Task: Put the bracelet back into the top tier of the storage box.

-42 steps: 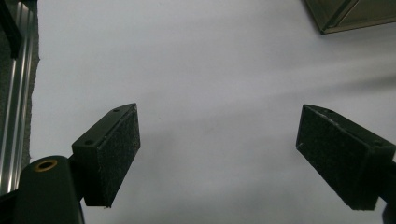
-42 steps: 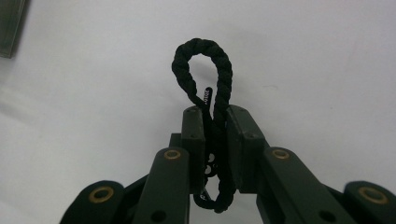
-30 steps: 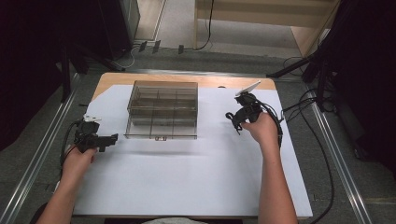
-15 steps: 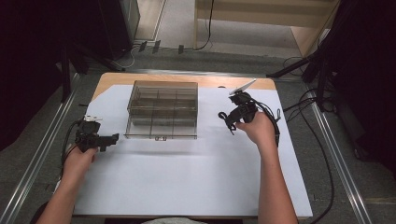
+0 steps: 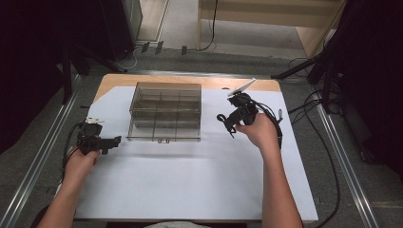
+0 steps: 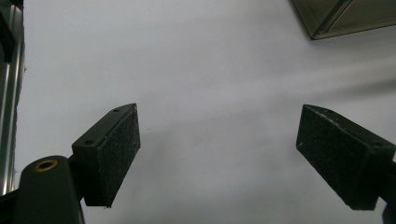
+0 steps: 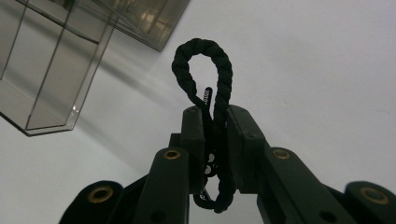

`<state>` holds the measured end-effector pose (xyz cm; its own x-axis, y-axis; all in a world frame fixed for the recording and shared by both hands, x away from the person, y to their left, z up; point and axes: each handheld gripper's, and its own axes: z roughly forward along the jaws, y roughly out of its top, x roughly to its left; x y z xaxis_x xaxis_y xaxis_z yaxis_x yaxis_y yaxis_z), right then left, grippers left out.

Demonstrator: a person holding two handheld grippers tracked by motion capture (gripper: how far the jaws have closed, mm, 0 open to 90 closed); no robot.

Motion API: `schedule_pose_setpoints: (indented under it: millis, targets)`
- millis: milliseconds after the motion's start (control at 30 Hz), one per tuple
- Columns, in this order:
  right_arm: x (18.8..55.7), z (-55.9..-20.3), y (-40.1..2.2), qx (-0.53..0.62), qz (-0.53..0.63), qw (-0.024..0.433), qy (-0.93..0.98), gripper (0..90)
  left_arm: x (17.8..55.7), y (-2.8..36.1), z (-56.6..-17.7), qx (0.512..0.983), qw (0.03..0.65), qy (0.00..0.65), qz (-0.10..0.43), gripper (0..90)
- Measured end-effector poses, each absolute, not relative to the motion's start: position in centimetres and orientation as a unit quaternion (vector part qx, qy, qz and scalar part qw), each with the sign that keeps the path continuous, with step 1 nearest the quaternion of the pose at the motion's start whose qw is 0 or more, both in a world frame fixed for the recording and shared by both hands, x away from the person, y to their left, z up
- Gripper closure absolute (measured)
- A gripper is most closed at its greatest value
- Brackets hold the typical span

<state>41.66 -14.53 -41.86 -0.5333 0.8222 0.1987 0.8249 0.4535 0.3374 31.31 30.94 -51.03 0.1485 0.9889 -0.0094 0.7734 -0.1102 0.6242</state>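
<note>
The right tongs, raised above the white worktop beside the clear compartmented plastic box, clamp a black twisted cord loop. The left tongs rest low, pointing toward the box, jaws apart.

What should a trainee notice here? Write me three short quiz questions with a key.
1. True or false: the fingers of the left gripper are shut.
2. What does the right gripper hold between its fingers? A: a black twisted cord loop. B: a metal spoon. C: a folded cloth.
3. What covers the table under the clear compartment box?

Key:
1. False. They stand wide apart with nothing between them.
2. A.
3. A white sheet.
</note>
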Motion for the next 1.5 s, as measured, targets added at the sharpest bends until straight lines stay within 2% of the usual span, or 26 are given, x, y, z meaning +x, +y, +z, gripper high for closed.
schedule_pose_setpoints:
  millis: [67, 700, 1500]
  targets:
    - [41.3, -41.4, -14.0, -0.471, -0.207, -0.007, -0.858, 78.9, 31.3, 30.9, -51.0, 0.715, 0.253, 0.617, 0.212, 14.8]
    - [39.9, -39.7, -12.3, -0.446, -0.222, -0.008, -0.867, 78.9, 31.2, 30.9, -51.0, 0.713, 0.252, 0.618, 0.214, 14.8]
    - [38.7, -38.7, -8.6, -0.386, -0.244, 0.015, -0.89, 78.8, 30.6, 31.5, -51.0, 0.707, 0.248, 0.626, 0.217, 14.8]
